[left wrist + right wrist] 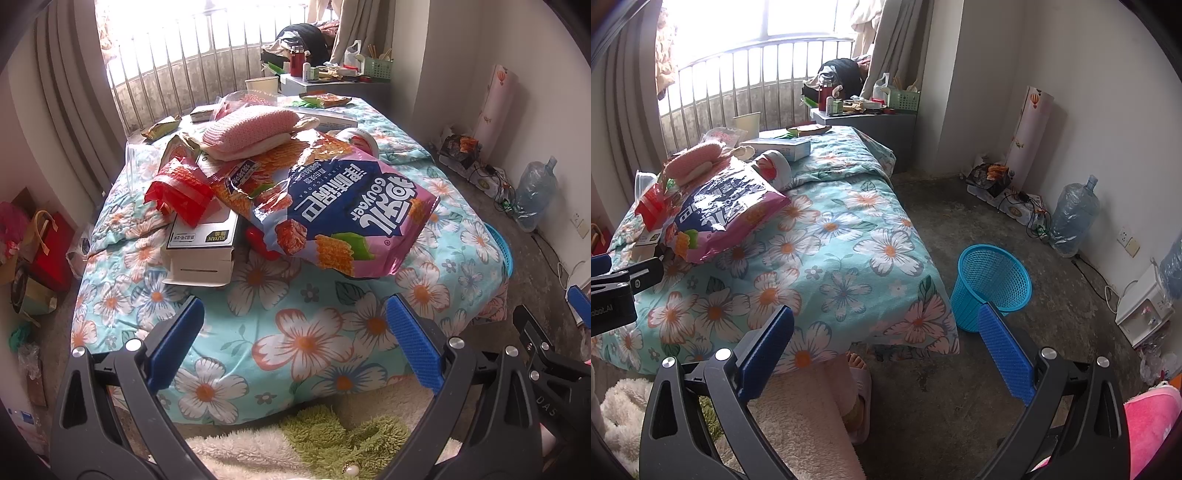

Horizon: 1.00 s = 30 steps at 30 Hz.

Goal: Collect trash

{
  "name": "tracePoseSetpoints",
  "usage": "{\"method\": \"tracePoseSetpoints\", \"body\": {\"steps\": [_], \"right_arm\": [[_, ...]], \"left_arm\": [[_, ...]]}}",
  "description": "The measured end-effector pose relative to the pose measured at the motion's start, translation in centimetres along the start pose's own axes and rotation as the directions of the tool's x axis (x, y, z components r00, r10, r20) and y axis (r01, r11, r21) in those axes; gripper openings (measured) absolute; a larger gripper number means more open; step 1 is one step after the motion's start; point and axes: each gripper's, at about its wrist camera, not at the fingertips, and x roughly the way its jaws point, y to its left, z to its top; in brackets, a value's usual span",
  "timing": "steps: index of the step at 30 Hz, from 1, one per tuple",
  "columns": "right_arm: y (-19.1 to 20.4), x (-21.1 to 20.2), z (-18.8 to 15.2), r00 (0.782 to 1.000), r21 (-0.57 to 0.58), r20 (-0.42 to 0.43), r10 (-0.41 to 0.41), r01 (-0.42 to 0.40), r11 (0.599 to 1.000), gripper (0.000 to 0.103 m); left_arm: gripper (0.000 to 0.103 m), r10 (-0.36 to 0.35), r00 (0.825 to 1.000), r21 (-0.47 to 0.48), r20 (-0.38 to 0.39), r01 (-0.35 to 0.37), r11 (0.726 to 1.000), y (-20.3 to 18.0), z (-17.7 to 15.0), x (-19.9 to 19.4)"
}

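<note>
- Left gripper (293, 334) hangs over the near end of the bed (295, 332), tilted downward, jaws spread wide with nothing between them.
- Right gripper (886, 341) is likewise released and empty, over the bed's near corner and the floor (960, 387).
- Trash lies heaped on the bed's flowered quilt: a big pink snack bag (343, 218) on top at the front, a red wrapper (181, 188) to its left resting on a white box (203, 247).
- A pink knitted item (251, 129) sits behind the bag, on top of the heap.
- More wrappers lie further back; one small packet (160, 128) is at the far left edge, another (325, 99) near the far end.
- A blue mesh bin (991, 284) stands on the floor just beside the bed's right corner, upright and slightly tilted, well apart from the heap.
- A water jug (1073, 218) stands against the right wall.
- The person's slippered foot (858, 387) shows below the bed edge, between the right gripper's fingers.
</note>
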Motion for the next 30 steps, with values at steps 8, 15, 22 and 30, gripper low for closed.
{"method": "tracePoseSetpoints", "body": {"steps": [8,15,22,30], "right_arm": [[-0.03,0.02,0.02,1.000,-0.001,0.000,0.001,-0.001,1.000,0.097],[0.02,0.01,-0.01,1.000,-0.001,0.000,0.001,-0.001,1.000,0.097],[0.07,0.03,-0.02,1.000,0.000,-0.001,0.001,-0.001,1.000,0.097],[0.17,0.08,-0.03,1.000,0.000,0.000,0.002,-0.002,1.000,0.097]], "left_arm": [[0.094,0.001,1.000,0.003,-0.001,-0.001,1.000,0.01,0.08,-0.02],[0.094,0.003,1.000,0.004,-0.001,-0.003,1.000,-0.01,0.07,-0.02],[0.094,0.003,1.000,0.004,-0.002,-0.003,1.000,0.15,0.15,-0.05],[0.094,0.006,1.000,0.002,-0.004,-0.006,1.000,0.75,0.04,0.11]]}}
